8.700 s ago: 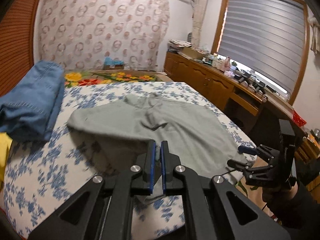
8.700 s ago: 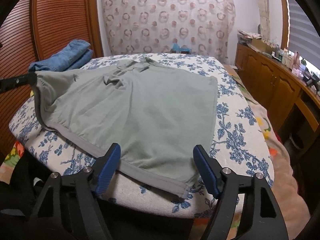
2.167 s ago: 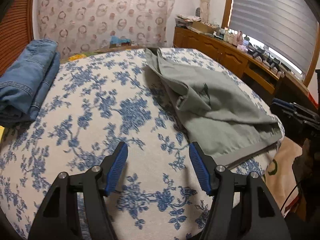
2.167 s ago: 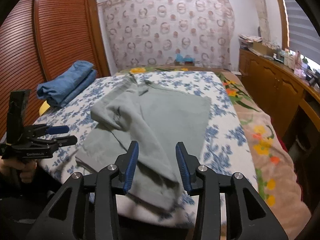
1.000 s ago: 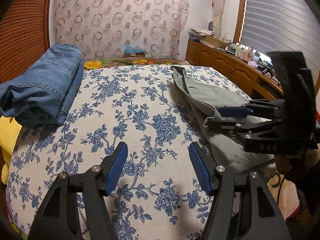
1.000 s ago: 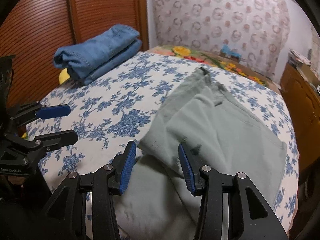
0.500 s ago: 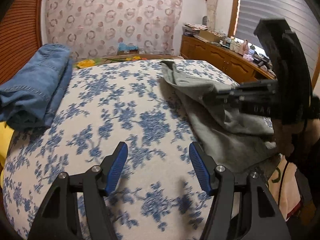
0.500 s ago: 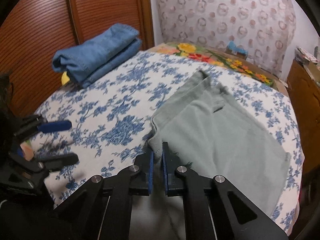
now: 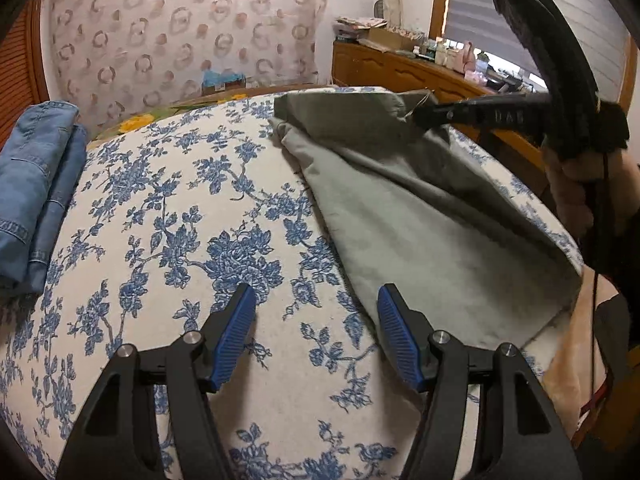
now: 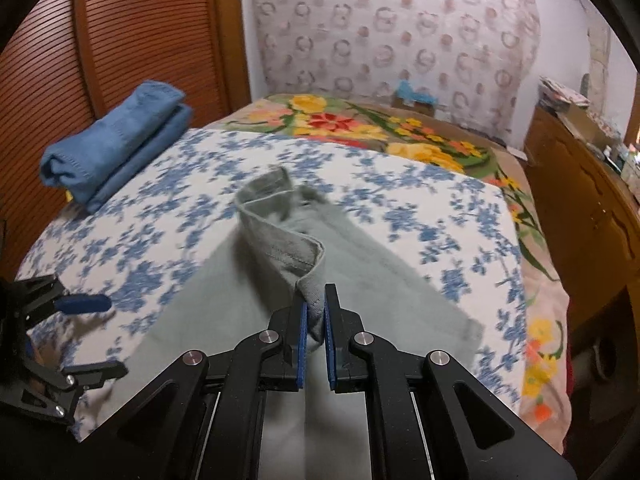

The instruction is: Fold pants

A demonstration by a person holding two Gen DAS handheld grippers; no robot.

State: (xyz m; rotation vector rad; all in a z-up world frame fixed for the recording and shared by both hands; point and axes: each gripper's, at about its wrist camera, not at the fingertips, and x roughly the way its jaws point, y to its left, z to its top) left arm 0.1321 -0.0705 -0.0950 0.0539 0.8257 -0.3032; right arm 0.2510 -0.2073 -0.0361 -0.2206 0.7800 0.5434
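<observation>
Right gripper pinches a lifted hem of grey-green pants on the floral bed, likely carrying a fold over, while left gripper hovers spread, empty

A big bed fills most of both pictures. It has a white cover with blue flowers all over it.

Gray-green pants lie on the cover. In the left wrist picture they are spread out on the right side. In the right wrist picture they sit in the middle, and part of them is lifted up off the cover.

Folded blue jeans lie on the bed too, at the left edge of the left wrist picture. They are well apart from the pants.

A blanket with red and yellow flowers lies just past the top edge of the white cover.
</observation>
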